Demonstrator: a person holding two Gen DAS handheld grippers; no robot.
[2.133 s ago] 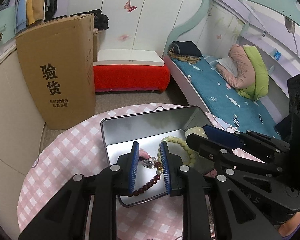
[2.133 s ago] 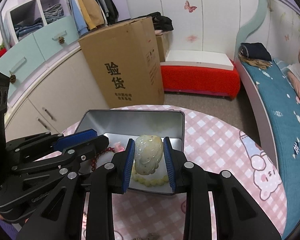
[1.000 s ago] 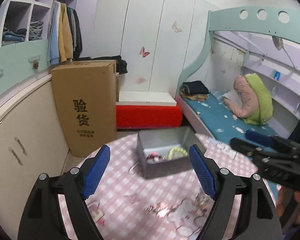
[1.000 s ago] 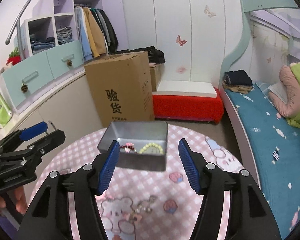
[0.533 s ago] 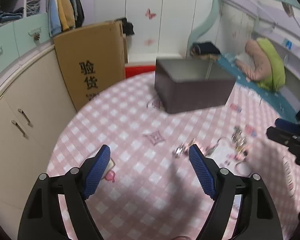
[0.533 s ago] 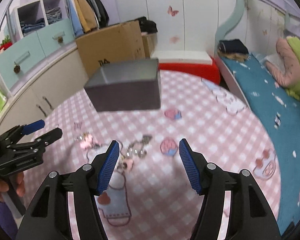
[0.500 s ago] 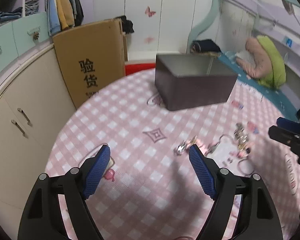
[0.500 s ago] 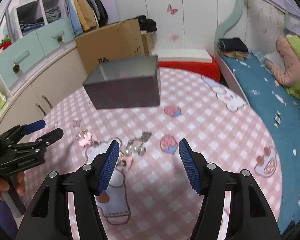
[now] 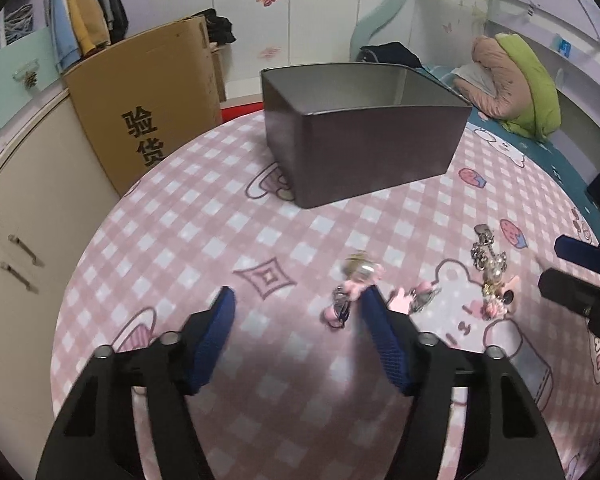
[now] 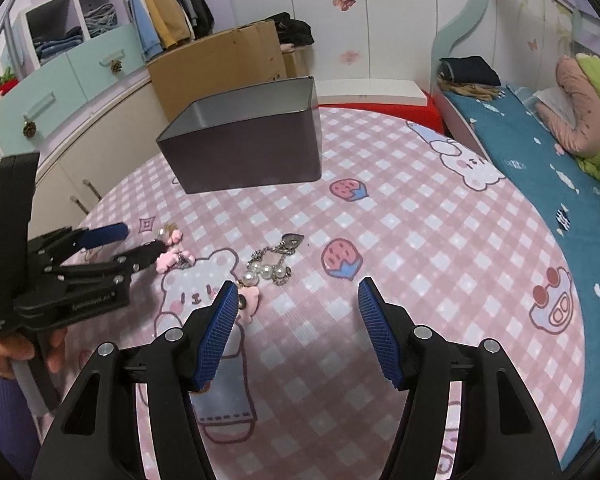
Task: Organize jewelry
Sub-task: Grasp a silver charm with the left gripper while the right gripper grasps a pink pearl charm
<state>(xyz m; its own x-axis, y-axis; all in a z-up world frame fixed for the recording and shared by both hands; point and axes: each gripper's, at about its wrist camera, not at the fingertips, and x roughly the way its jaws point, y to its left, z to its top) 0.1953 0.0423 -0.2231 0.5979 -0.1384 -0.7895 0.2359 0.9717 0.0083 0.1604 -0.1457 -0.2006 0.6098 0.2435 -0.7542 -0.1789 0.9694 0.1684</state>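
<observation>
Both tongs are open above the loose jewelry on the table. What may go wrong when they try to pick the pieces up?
1. The pearl chain piece lies tangled; lifting one part may drag the rest or let it slip.
2. The pink charm pieces are small and flat on the checked tablecloth, so the left tongs may pinch cloth instead.
3. The left tongs and right tongs work close together near the same pile and might collide.
</observation>
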